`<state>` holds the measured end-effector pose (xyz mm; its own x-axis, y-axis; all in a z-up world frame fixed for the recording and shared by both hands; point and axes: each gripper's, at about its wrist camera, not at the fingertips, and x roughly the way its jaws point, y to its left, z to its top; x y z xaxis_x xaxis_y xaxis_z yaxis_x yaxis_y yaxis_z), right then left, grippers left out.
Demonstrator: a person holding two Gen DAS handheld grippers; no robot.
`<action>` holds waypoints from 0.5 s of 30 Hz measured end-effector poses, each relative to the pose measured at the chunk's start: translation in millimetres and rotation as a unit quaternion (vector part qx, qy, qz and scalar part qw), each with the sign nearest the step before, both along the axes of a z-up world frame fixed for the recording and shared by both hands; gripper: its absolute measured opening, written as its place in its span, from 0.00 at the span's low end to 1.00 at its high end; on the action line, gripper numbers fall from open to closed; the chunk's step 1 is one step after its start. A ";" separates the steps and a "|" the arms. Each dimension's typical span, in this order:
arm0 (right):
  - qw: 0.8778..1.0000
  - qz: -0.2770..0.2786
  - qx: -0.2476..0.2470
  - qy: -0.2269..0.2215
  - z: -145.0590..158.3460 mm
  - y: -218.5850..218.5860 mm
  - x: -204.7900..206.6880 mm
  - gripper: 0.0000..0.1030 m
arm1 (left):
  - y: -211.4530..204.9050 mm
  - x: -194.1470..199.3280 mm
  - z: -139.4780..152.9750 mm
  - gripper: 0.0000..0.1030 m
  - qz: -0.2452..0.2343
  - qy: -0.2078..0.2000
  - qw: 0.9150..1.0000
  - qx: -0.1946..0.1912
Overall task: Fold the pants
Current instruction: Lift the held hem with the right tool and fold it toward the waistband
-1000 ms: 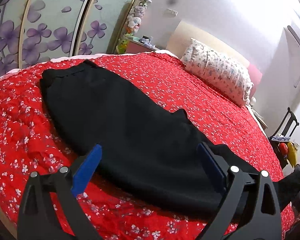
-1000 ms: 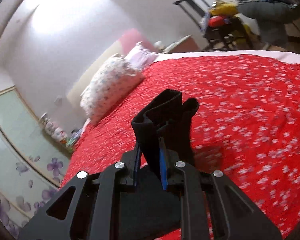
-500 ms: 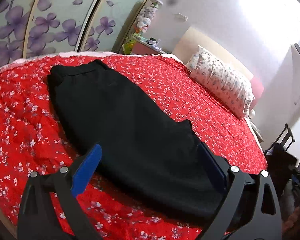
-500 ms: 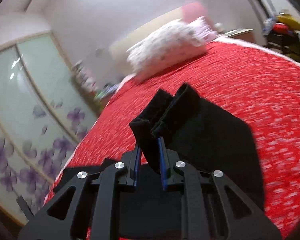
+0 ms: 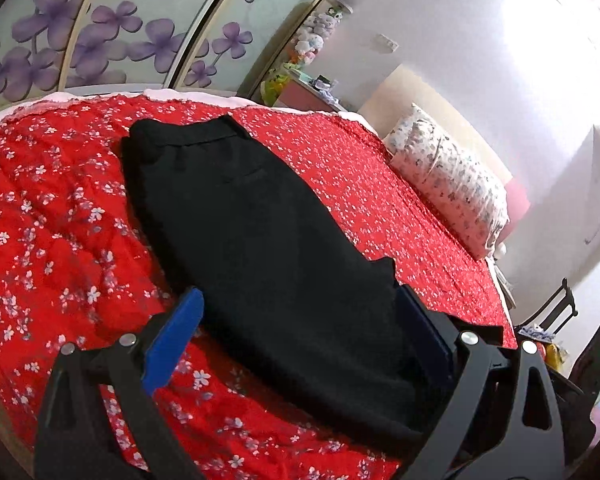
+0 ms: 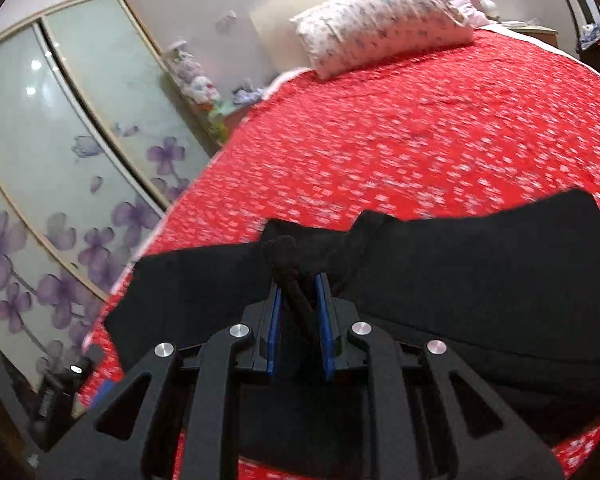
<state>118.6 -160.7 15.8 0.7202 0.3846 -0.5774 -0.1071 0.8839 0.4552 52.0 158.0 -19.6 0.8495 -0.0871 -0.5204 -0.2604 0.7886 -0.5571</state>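
Black pants (image 5: 260, 232) lie lengthwise on a red flowered bedspread (image 5: 52, 232), waistband at the far end. My left gripper (image 5: 300, 316) is open, its blue pads straddling the near part of the pants, holding nothing. In the right wrist view my right gripper (image 6: 300, 292) is shut on a bunched fold of the pants' leg end (image 6: 288, 264), held over the black pants (image 6: 480, 264) spread below it. The other gripper shows at the lower left of that view (image 6: 60, 384).
A flowered pillow (image 5: 448, 184) lies at the head of the bed. Sliding wardrobe doors with purple flowers (image 5: 100, 40) stand beyond the bed's far edge. A small table with stuffed toys (image 5: 308, 64) is in the corner. A dark chair (image 5: 556, 312) stands at the right.
My right gripper has carried the leg end across the bed, swinging from the chair side toward the wardrobe, over the pants. The left gripper stayed open and tilted slightly.
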 end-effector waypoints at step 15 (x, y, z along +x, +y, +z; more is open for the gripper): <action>0.992 0.080 -0.094 0.004 -9.2 69.4 9.6 0.17 | 4.4 2.9 -1.6 0.93 -0.001 0.008 1.000 -0.025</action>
<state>128.2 -91.3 6.6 0.6532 0.3790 -0.6555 -0.2504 0.9251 0.2854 55.0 162.4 -21.2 0.8414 -0.1156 -0.5280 -0.2672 0.7601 -0.5923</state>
